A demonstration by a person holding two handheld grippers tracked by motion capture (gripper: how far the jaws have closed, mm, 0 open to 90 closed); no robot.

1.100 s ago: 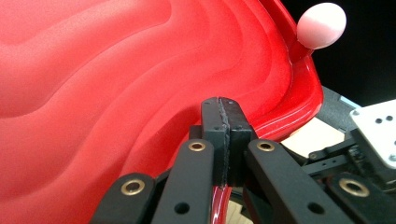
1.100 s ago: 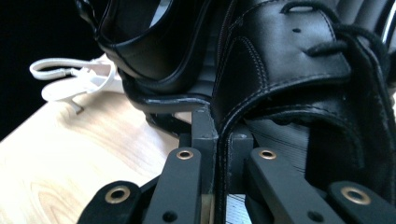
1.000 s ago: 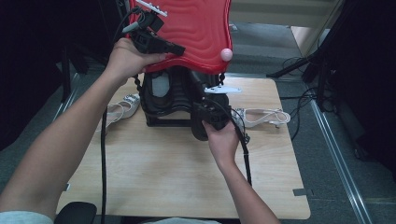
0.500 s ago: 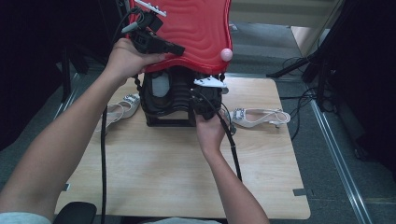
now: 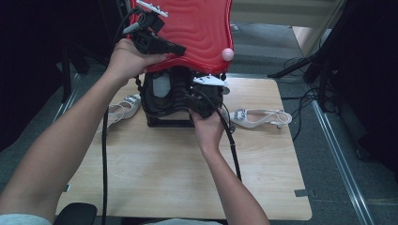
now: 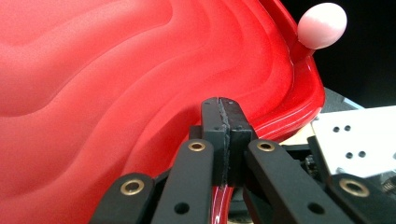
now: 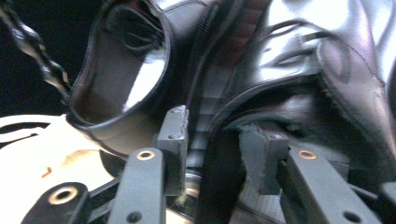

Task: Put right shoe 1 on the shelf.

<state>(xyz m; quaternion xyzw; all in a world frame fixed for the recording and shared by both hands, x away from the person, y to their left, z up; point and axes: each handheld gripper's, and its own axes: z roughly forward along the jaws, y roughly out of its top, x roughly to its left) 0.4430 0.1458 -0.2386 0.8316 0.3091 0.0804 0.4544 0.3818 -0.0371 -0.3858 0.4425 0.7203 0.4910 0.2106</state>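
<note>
While lid-clamped, left tool point(image 5: 157, 44) raised

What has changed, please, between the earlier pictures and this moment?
The right gripper moved from the table in front of the black shoes up against them, and its fingers have just been opening, with a fold of black leather between them. The left gripper stayed shut on the rim of the red lid, held raised. Both white sandals lie as before.

I see the bench point(image 5: 155, 178) evenly lit from overhead with darkness around its edges, soft glare on the red lid point(image 6: 116, 70) toward ten o'clock, and blurred, glinting black leather point(image 7: 289, 56) close up.
</note>
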